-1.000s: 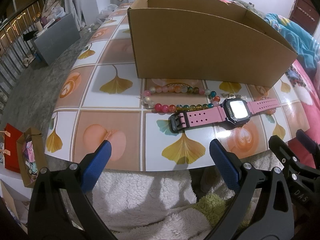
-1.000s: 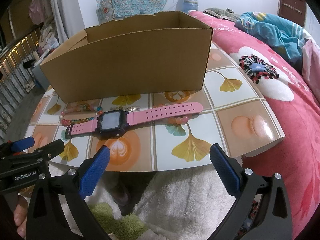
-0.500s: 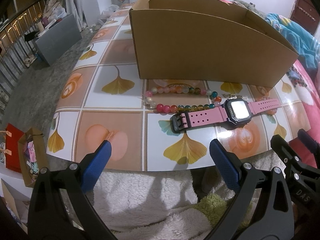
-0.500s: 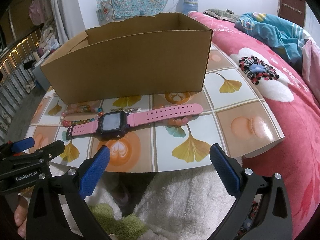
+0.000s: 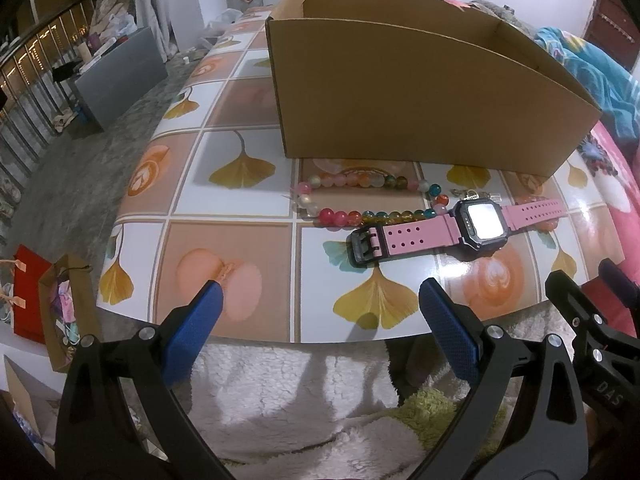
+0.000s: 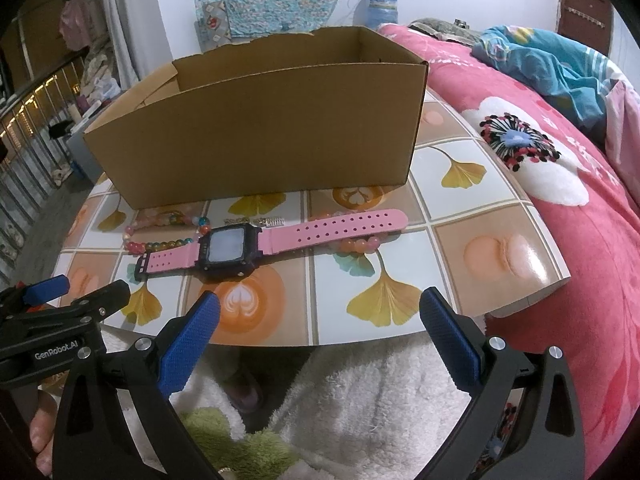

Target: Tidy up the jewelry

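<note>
- I am working two handheld grippers at the near edge of a small table [image 5: 240,152] covered in a tile-and-ginkgo-leaf print; nothing has been picked up yet, so I judge this to be the very start, the approach before a first grasp.
- My left gripper [image 5: 316,320] hovers just off the table's near edge, its blue-padded fingers spread wide with nothing between them.
- My right gripper [image 6: 320,324] sits beside it, likewise spread wide and holding nothing.
- The jewelry lies in a row on the table, between the grippers and an open cardboard box [image 6: 260,128] that stands behind it.
- A pink watch [image 6: 256,240] lies flat, face up, strap stretched out straight, with a dark square case and a dark buckle at the left end.
- A multicoloured bead bracelet [image 5: 364,200] lies flattened into a long loop just behind the watch's buckle end, touching or nearly touching the watch; its beads are glossy pink, orange, green and teal.
- An orange-pink bead bracelet [image 6: 358,245] peeks out from under the watch strap's right end.
- A small silvery item [image 6: 272,222] rests behind the watch case; too small to identify.
- I judge the next move calls for lowering one gripper over the watch, closing across the narrow strap or the case, then lifting it into the box without dragging the beads along.
</note>
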{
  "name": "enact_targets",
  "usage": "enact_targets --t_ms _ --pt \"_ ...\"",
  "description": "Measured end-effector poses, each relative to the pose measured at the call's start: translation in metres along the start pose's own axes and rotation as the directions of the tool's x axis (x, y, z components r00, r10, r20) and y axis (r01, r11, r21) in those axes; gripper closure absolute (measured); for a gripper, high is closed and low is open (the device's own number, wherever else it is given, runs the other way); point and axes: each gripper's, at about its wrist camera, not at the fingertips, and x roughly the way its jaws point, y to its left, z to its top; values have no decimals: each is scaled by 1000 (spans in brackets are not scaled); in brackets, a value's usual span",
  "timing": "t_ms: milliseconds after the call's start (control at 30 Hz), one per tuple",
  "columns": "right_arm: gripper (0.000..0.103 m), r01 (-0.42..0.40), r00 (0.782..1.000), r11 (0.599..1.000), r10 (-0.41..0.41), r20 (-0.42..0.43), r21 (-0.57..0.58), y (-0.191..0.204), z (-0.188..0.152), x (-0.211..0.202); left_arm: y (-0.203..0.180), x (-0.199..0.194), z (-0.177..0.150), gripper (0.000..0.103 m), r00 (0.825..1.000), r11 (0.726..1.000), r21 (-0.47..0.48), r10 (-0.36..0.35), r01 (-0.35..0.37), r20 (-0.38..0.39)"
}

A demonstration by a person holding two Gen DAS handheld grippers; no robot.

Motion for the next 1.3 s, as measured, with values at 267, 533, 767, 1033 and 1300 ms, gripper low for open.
enact_targets --t_ms 267,533,767,1033,1300 --pt "6 -3 1000 1000 3 1 -3 3 1 0 0 1 1 8 1000 1000 1 7 -7 -3" --pt "6 -4 1000 1000 4 1 -3 3 1 0 -1 1 2 8 1000 1000 2 20 -20 -4" --pt "6 -6 1000 1000 6 2 -4 2 1 0 -3 2 2 8 1000 1000 4 28 -28 -7" --pt "6 -11 1000 1000 11 3 -3 3 1 1 -3 2 1 8 999 999 6 34 -33 -10" --pt "6 -14 1000 1000 14 3 -2 2 1 2 -4 3 0 8 999 999 9 40 -40 -13"
